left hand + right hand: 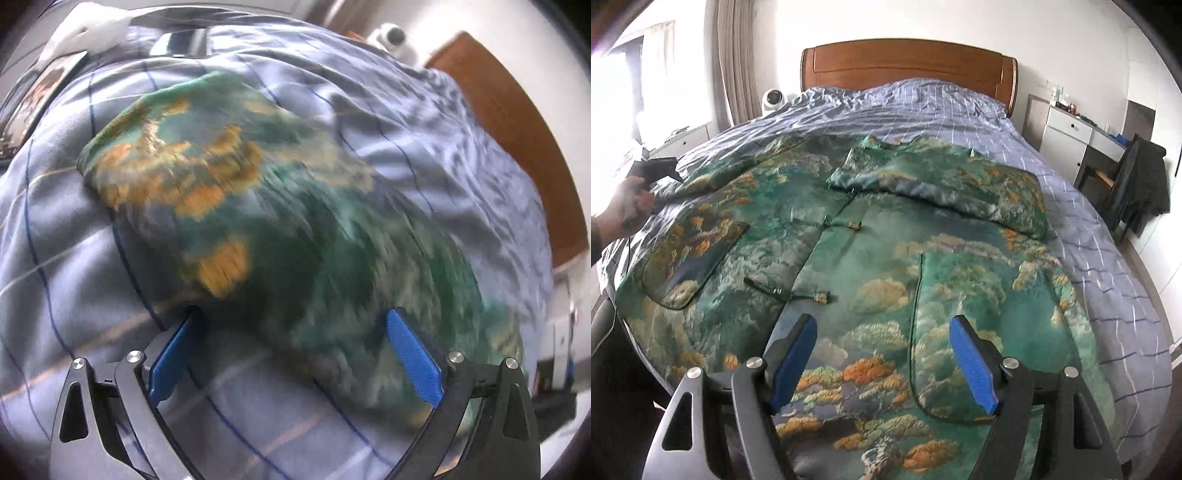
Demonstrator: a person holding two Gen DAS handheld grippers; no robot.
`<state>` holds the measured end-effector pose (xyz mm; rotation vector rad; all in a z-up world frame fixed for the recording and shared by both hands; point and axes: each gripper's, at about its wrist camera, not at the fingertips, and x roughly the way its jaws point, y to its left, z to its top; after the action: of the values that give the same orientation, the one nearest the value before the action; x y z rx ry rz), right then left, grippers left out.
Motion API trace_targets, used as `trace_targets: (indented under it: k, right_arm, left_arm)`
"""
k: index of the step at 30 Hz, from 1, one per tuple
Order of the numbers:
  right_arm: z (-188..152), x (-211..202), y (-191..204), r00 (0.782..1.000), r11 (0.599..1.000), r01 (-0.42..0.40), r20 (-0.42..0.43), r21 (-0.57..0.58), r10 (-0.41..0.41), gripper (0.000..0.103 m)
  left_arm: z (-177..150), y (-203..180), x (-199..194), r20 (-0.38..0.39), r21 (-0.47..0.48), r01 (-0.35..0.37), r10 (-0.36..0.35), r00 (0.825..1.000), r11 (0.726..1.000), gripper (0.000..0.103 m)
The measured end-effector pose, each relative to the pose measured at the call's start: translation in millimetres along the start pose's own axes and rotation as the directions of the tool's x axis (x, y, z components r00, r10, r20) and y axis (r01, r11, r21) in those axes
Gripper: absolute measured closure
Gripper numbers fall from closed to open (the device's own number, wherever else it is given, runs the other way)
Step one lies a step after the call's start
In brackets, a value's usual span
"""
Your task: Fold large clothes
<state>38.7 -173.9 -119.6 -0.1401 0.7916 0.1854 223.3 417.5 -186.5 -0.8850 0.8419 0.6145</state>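
At the far left of the right wrist view a hand (631, 201) holds the left gripper (659, 166) over the jacket's (871, 258) spread sleeve (713, 173), against window glare. The jacket is glossy green brocade woven with orange and cream trees and clouds, and lies front up on the bed's (1108, 266) crumpled blue checked cover. It has a rounded patch pocket (690, 258) on the left and knotted frog fastenings (812, 295) down the middle. The other sleeve (942, 184) is folded across the chest. The right gripper (882, 350) hangs low over the hem, its blue ribbed pads (973, 365) apart with nothing between them. Behind stands a curved wooden headboard (908, 62), and at the right a white dresser (1078, 136) and a chair with dark clothes (1137, 181).

The left wrist view alone shows the left gripper's own jaws spread wide and empty above the sleeve's squared cuff end (166, 166), all smeared by motion. The headboard (517, 129) shows at the right edge there.
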Motion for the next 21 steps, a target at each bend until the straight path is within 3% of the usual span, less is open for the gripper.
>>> trace_targets:
  k: [3, 5, 6, 8, 10, 14, 17, 21]
  right_arm:
    - [-3.9, 1.2, 4.3, 1.0, 1.0, -0.009, -0.01, -0.011, 0.009, 0.027]
    - [-4.8, 1.1, 7.5, 1.0, 1.0, -0.014, -0.01, -0.023, 0.014, 0.027]
    - [-4.8, 0.9, 8.8, 1.0, 0.999, -0.016, -0.008, -0.028, 0.016, 0.027]
    - [-4.1, 0.1, 11.0, 1.0, 0.999, -0.022, 0.003, -0.031, 0.023, 0.027]
    - [-2.9, -1.6, 12.6, 0.999, 0.999, -0.03, 0.014, -0.034, 0.03, 0.027]
    - [-2.5, -7.4, 14.7, 0.999, 0.999, -0.031, 0.035, -0.041, 0.032, 0.027]
    - [-2.4, -11.7, 13.8, 0.998, 0.999, -0.035, 0.049, -0.029, 0.036, 0.027]
    - [-1.3, -15.6, 13.6, 0.997, 0.999, -0.035, 0.066, -0.021, 0.036, 0.027]
  left_arm:
    - [5.3, -2.4, -5.5, 0.062, -0.023, -0.004, 0.006, 0.998, 1.0, 0.008]
    - [8.5, -5.2, -9.1, 0.09, -0.023, -0.008, 0.01, 0.996, 1.0, 0.03]
    - [9.0, -9.2, -10.0, 0.096, -0.013, -0.022, 0.023, 0.995, 1.0, 0.036]
    - [12.2, -14.9, -11.9, 0.106, 0.022, -0.047, 0.044, 0.993, 0.999, 0.073]
    - [11.0, -21.0, -18.8, 0.122, 0.072, -0.075, 0.066, 0.99, 0.995, 0.086]
    - [6.1, -45.2, -51.0, 0.233, 0.212, -0.138, 0.087, 0.968, 0.967, 0.092]
    - [-13.5, -88.4, -88.8, 0.374, 0.383, -0.206, 0.053, 0.926, 0.9, 0.092]
    - [-68.4, -157.9, -136.0, 0.509, 0.619, -0.279, -0.103, 0.855, 0.734, 0.092]
